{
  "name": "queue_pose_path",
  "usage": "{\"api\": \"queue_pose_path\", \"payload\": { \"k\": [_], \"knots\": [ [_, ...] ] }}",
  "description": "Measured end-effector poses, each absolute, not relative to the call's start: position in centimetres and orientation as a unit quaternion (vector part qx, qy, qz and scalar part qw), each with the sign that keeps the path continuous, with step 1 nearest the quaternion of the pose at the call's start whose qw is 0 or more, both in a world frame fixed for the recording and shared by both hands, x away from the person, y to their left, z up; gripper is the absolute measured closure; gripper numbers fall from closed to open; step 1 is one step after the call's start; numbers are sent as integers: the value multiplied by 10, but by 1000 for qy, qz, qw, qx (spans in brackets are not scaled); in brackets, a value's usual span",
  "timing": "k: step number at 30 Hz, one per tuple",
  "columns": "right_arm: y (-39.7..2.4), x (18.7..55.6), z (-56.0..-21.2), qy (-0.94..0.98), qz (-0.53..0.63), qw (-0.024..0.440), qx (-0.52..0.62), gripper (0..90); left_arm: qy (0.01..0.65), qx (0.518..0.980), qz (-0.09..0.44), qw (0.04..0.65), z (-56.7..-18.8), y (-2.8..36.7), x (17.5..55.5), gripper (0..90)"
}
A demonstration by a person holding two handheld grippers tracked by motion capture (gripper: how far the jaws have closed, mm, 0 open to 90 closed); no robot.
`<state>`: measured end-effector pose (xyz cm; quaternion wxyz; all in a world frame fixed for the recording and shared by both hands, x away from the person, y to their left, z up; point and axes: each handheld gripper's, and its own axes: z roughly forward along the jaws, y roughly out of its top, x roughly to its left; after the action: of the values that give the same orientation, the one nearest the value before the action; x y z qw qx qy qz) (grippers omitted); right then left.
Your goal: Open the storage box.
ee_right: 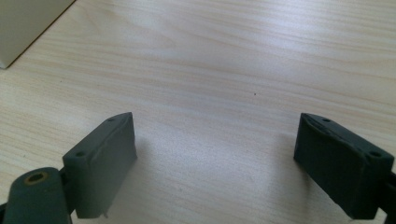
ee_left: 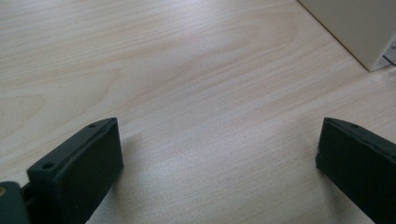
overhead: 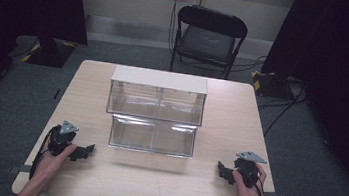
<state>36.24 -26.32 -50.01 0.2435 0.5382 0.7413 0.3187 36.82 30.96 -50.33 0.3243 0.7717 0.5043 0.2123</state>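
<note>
Left tongs (overhead: 86, 150) and right tongs (overhead: 223, 171), both spread wide and empty, rest near the worktop's (overhead: 162, 177) front corners; a clear two-tier bin organiser (overhead: 156, 111) stands mid-worktop, toward the rear edge

Left gripper (overhead: 86, 150) and right gripper (overhead: 223, 171) are held low, jaws spread wide, nothing gripped between them, tips pointed inward.

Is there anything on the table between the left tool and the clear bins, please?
Nothing visible stands in the way. The left tool rests open near the table's front left, and bare wood lies between it and the clear bins. The left gripper view also shows bare wood ahead of the jaws.
</note>
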Motion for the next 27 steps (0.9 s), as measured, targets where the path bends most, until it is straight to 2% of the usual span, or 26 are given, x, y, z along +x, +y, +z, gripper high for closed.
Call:
{"api": "queue_pose_path", "payload": {
  "k": [11,14,17,19,27],
  "knots": [
    [-263,362,-500,741,319,244,538,121,509,767,214,326,-503,309,366,15],
    [-263,362,-500,741,319,244,538,121,507,766,215,332,-502,309,364,59],
    [-263,362,-500,741,319,244,538,120,505,764,220,336,-501,308,362,178],
    [-263,363,-500,741,319,243,539,117,504,767,225,328,-499,305,362,153],
    [-263,363,-500,741,318,243,539,117,477,772,229,351,-488,292,357,165]
  ]
}}
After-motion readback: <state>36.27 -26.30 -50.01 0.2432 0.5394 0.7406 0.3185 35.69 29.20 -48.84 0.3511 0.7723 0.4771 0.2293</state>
